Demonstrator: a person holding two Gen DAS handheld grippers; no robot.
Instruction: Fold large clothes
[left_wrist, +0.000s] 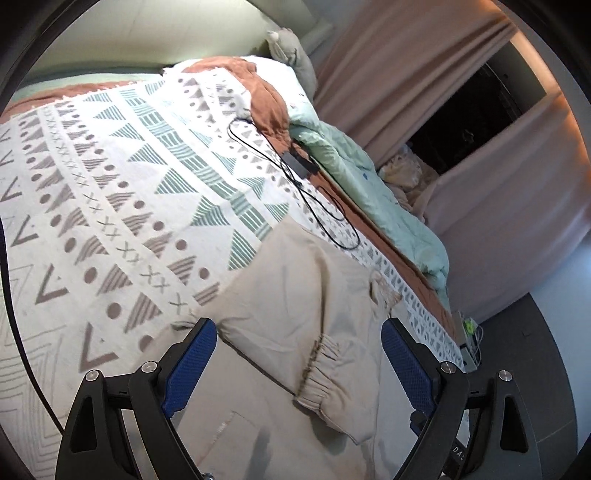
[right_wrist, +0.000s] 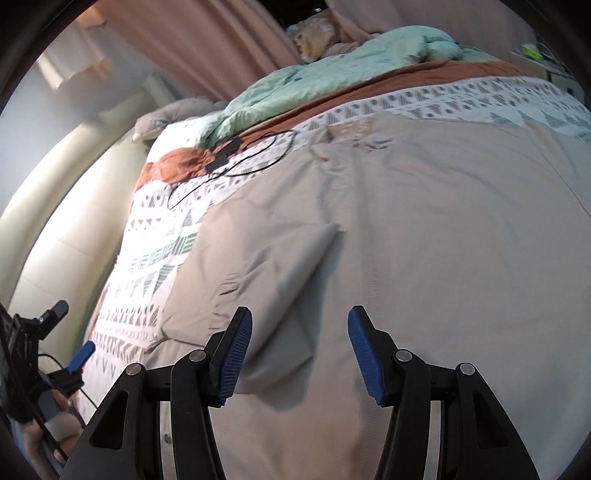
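A large beige garment (left_wrist: 295, 295) lies spread on the patterned bed cover (left_wrist: 110, 184). In the left wrist view a sleeve with an elastic cuff (left_wrist: 317, 373) lies across its body, between the fingers. My left gripper (left_wrist: 299, 336) is open and empty just above the garment. In the right wrist view the same beige garment (right_wrist: 406, 221) fills most of the frame, with a folded flap (right_wrist: 295, 280) near the middle. My right gripper (right_wrist: 300, 325) is open and empty above that flap. The left gripper (right_wrist: 79, 356) shows at the lower left edge of the right wrist view.
A black cable with a small black box (left_wrist: 299, 164) lies on the cover beyond the garment. A mint green quilt (left_wrist: 369, 192) and rust-brown sheet run along the bed's far side. Pink curtains (left_wrist: 424, 74) hang behind. A padded headboard (right_wrist: 74, 203) stands at the left.
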